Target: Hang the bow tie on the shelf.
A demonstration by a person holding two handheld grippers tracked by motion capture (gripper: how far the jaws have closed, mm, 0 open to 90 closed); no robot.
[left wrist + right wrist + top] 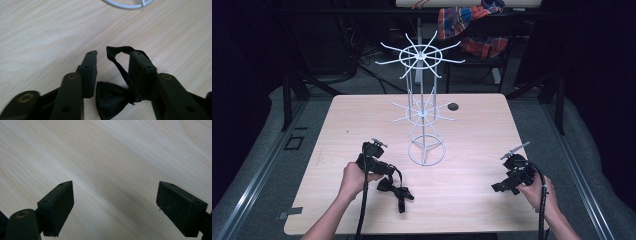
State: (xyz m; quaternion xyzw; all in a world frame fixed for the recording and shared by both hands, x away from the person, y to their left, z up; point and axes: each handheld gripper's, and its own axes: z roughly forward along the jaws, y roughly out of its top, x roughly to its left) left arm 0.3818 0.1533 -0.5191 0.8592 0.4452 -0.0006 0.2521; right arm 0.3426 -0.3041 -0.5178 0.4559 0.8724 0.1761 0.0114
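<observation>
My left gripper point(113, 56) is standing parted over the black bow tie point(112, 96), its strap point(120, 66) looping between the jaws; the white wire rack point(424, 107) is standing mid-table point(477, 145); my right gripper point(115, 195) is hovering spread wide above bare wood.

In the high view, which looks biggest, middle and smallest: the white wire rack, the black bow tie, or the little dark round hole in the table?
1. The white wire rack, by far the largest and tallest.
2. The black bow tie, lying by the left tool.
3. The dark round hole, the smallest, though it sits farther from the camera.
</observation>
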